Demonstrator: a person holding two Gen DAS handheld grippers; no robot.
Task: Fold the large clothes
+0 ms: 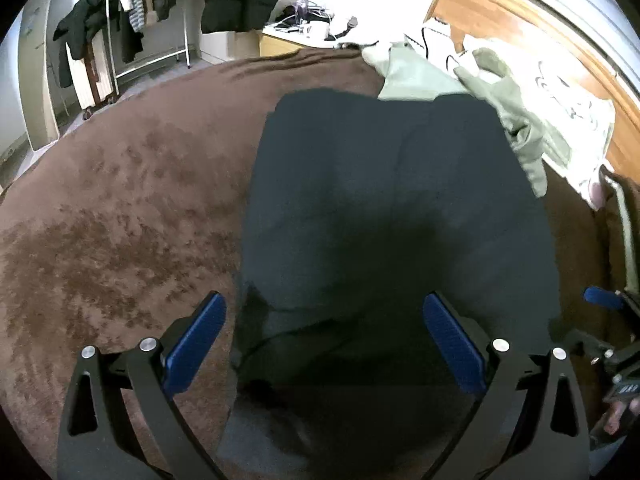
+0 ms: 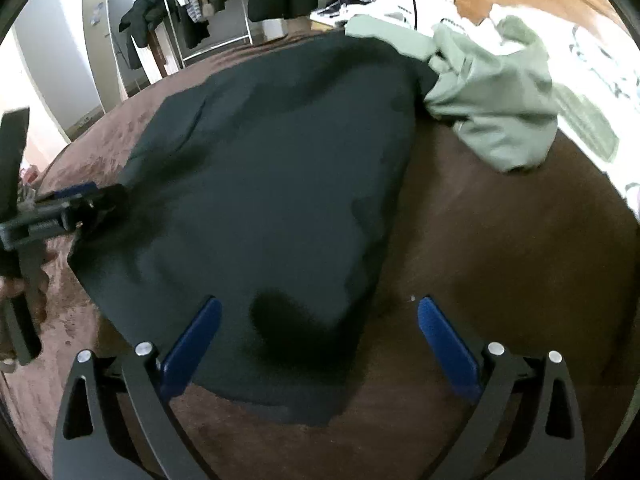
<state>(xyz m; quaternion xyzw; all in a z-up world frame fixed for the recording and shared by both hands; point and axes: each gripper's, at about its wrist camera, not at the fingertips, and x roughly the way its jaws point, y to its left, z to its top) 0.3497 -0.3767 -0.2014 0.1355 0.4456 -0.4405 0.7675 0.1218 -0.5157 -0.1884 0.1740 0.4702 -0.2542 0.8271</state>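
Observation:
A large dark navy garment (image 1: 392, 208) lies spread flat on a brown bedspread (image 1: 120, 208); it also shows in the right wrist view (image 2: 272, 184). My left gripper (image 1: 324, 320) is open and empty, hovering over the garment's near left edge. My right gripper (image 2: 318, 324) is open and empty over the garment's near right corner. The left gripper also appears at the left of the right wrist view (image 2: 84, 204), by the garment's left edge. The right gripper shows at the right edge of the left wrist view (image 1: 604, 300).
A crumpled pale green garment (image 2: 492, 92) lies at the dark garment's far right corner, with white printed bedding (image 1: 568, 112) and a wooden headboard (image 1: 500, 16) behind. A clothes rack with hanging jackets (image 1: 120, 20) and a cluttered bedside table (image 1: 296, 36) stand beyond the bed.

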